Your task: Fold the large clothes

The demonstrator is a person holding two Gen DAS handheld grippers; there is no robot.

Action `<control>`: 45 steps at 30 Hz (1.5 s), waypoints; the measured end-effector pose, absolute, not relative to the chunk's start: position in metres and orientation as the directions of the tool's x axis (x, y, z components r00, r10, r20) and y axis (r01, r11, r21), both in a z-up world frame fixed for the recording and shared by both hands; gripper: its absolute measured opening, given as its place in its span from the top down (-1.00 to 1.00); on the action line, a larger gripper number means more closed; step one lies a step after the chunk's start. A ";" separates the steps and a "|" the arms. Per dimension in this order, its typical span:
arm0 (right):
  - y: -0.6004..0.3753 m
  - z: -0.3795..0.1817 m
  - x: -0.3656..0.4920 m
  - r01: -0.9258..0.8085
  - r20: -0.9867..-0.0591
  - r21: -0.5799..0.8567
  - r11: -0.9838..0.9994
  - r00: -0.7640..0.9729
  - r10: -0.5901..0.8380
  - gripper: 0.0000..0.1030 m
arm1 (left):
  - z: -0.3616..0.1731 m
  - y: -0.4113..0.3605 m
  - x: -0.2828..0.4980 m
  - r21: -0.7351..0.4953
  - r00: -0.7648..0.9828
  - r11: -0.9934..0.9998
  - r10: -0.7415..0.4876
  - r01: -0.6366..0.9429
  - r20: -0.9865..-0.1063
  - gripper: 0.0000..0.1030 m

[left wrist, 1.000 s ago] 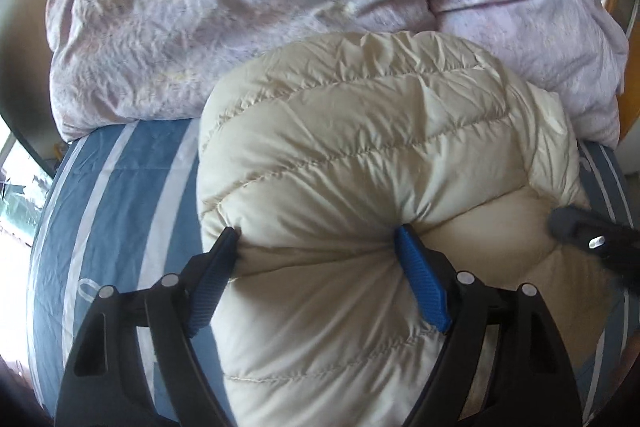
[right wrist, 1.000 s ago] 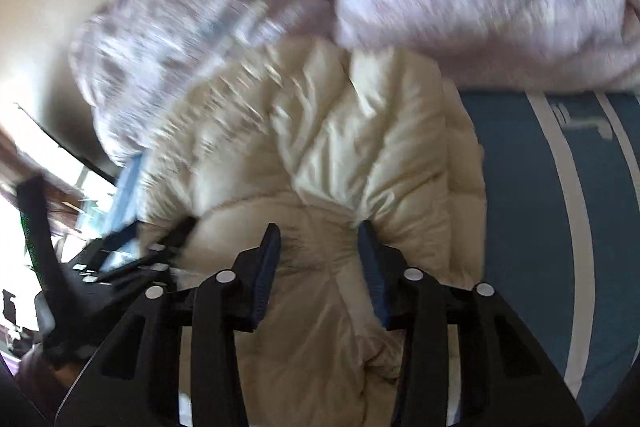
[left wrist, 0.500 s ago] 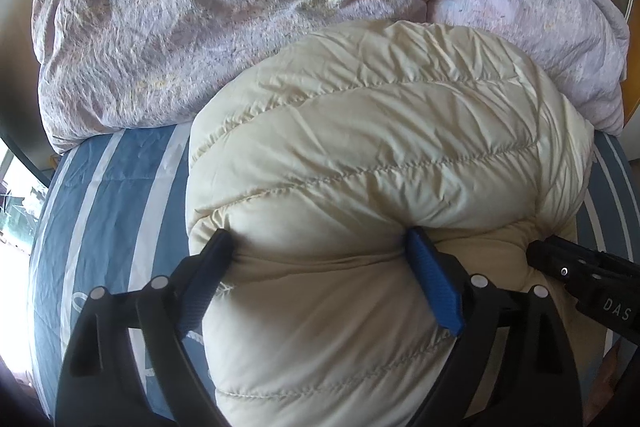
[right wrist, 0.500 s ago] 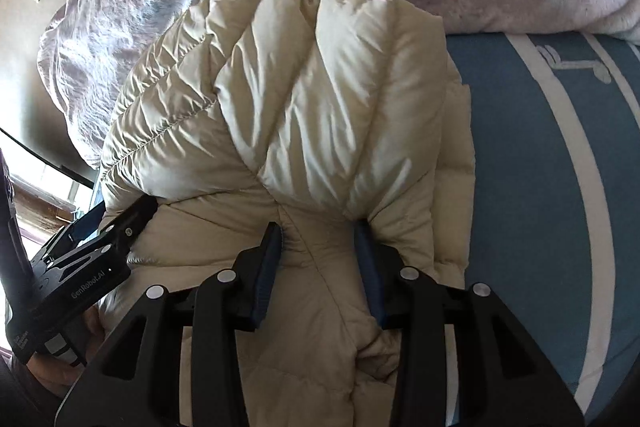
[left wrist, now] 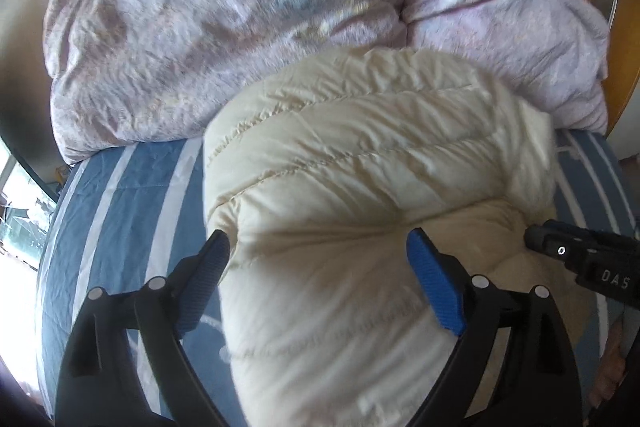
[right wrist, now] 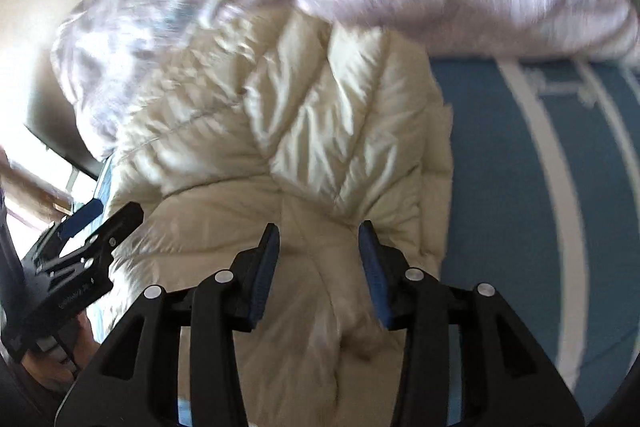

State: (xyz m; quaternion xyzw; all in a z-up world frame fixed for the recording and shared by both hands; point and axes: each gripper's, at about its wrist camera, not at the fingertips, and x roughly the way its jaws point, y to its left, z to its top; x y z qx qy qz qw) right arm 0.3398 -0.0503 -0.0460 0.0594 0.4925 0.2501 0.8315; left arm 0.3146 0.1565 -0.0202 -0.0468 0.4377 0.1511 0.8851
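1. The right gripper (right wrist: 318,231) is partly closed and pinches a gathered ridge of the cream puffer jacket (right wrist: 304,115). Creases fan out from its pads.
2. The left gripper (left wrist: 316,243) stands wide and its jaws have just been opening. The jacket's padded bulk lies between them, one pad at the jacket's side edge and the other lying on the fabric, but neither appears to bite in. I judge it a letting-go.
3. Both grippers slope steeply downward, side by side, at the near end of the jacket. Each one's body shows at the edge of the other's view.
4. The folded-over half of the jacket mounds up just ahead of both sets of fingers. It rests on the blue striped sheet (left wrist: 132,211), with its far end touching the lilac duvet (left wrist: 224,27) beyond.
5. To do this step well:
   - Lay the flap down squarely.
   - Lift the left pads straight clear so they do not drag the slippery shell.
   - Loosen the right pinch only once the fold sits flat, since the padding will tend to spring back.
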 end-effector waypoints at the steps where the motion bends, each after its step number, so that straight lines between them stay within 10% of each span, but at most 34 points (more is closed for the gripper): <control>1: -0.051 -0.037 0.330 -0.392 -0.775 0.333 0.858 0.405 0.486 0.16 | -0.016 0.156 0.306 0.035 0.582 0.949 0.220 -0.312 -0.783 -0.74; 12: -0.043 -0.057 0.298 -0.439 -0.814 0.269 0.857 0.372 0.446 0.16 | -0.018 0.153 0.251 -0.020 0.571 0.934 0.202 -0.358 -0.795 -0.77; 17: -0.045 -0.031 0.281 -0.435 -0.807 0.215 0.874 0.425 0.410 -0.86 | -0.008 0.147 0.227 -0.029 0.581 0.930 0.204 -0.366 -0.788 -0.78; 45: -0.074 -0.015 0.179 -0.418 -0.838 0.209 0.884 0.389 0.382 -0.96 | 0.002 0.115 0.124 -0.075 0.586 0.941 0.141 -0.329 -0.798 -0.95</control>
